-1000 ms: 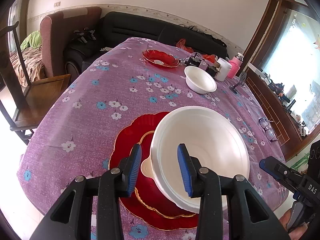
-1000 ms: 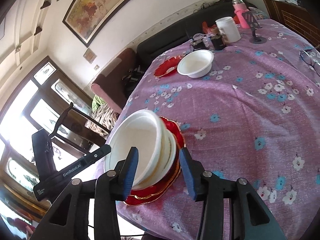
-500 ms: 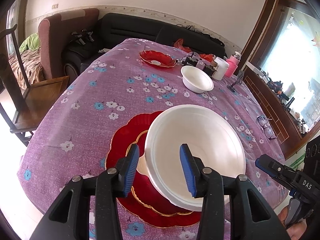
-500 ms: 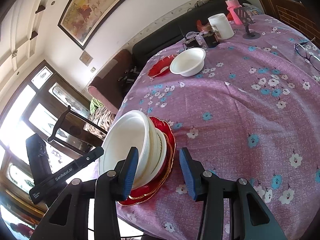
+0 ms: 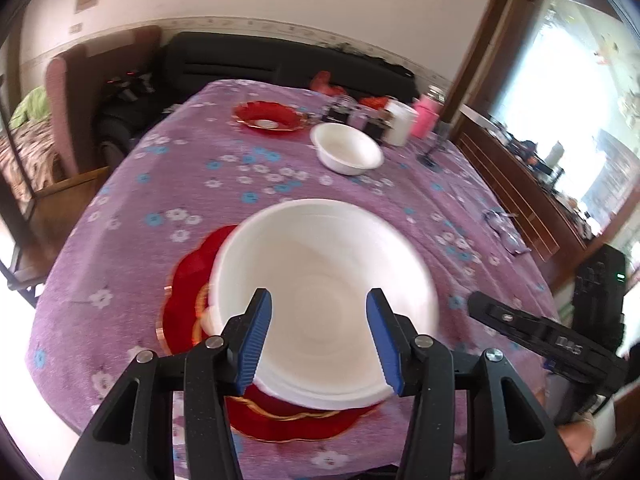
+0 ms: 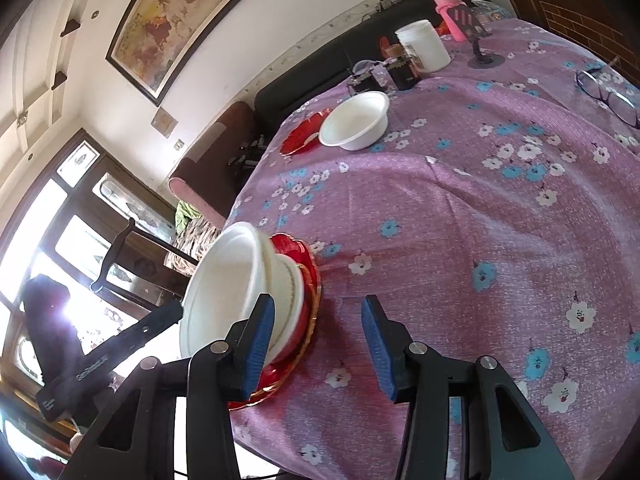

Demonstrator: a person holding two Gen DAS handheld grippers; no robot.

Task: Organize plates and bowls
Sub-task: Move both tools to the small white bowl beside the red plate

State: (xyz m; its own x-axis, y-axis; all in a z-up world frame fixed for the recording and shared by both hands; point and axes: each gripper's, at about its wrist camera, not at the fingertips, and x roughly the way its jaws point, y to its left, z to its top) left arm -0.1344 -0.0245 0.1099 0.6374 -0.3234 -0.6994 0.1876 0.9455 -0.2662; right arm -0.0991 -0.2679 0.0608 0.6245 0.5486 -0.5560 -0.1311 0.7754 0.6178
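Observation:
A large white bowl [image 5: 324, 296] sits tilted on a smaller white bowl and a stack of red plates [image 5: 188, 280] near the table's front edge; it also shows in the right wrist view [image 6: 224, 296] with the red plates [image 6: 308, 280] under it. My left gripper [image 5: 318, 340] is open, its blue pads over the bowl's near rim, holding nothing. My right gripper [image 6: 318, 344] is open and empty, just right of the stack. A small white bowl [image 5: 346, 148] [image 6: 356, 122] and a red plate [image 5: 266, 117] [image 6: 298, 136] sit at the far side.
A purple flowered cloth [image 6: 460, 208] covers the table. At the far end stand a white jar [image 6: 424, 50], a pink bottle [image 6: 450, 12], dark small items and a phone stand [image 6: 480, 52]. Glasses [image 6: 608, 94] lie at the right. A wooden chair [image 5: 44, 184] stands left.
My left gripper has opened wider and shifted right over the large bowl, which is blurred and looks less tilted. My right gripper has drifted a little, still open.

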